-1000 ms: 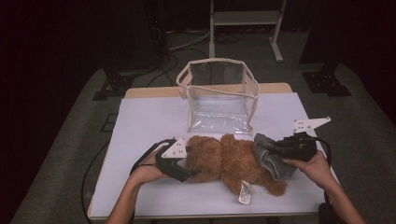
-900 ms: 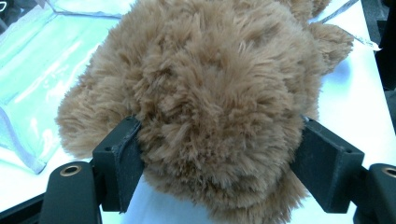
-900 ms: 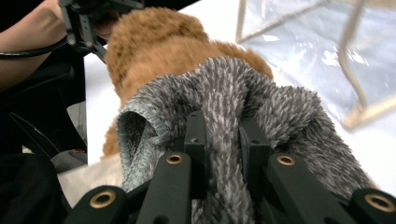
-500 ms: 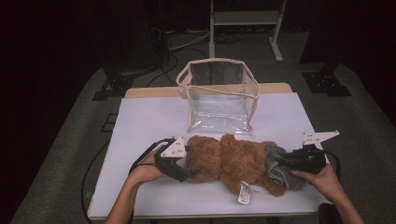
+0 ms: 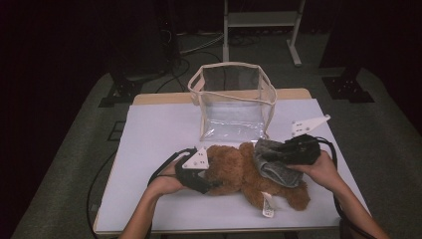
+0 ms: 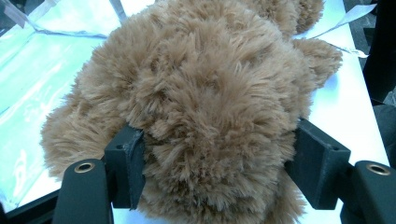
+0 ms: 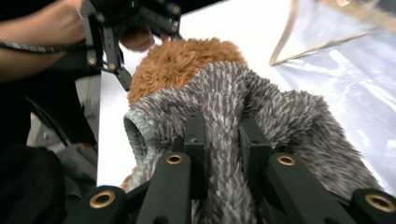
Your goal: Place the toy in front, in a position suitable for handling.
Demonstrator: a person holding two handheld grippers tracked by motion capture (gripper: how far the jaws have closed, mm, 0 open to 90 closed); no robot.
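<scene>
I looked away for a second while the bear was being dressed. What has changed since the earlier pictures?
The right gripper, shut on the grey sweater, swung out toward the right edge, then came back over the teddy bear, drawing the sweater along. The left gripper has just been closing its jaws around the bear's head. The bear, the clear bag and the table stayed where they were.

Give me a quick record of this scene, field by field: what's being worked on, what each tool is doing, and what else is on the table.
work in hand: grey fuzzy garment being handled on a brown teddy bear
bear: lying on the white table
left tool: jaws on either side of the bear's fur, pads pressing in; they have just been closing
right tool: shut on a fold of the grey garment
behind the bear: clear bag with cream trim, upright, top open
tag: white label at the bear's near side
</scene>
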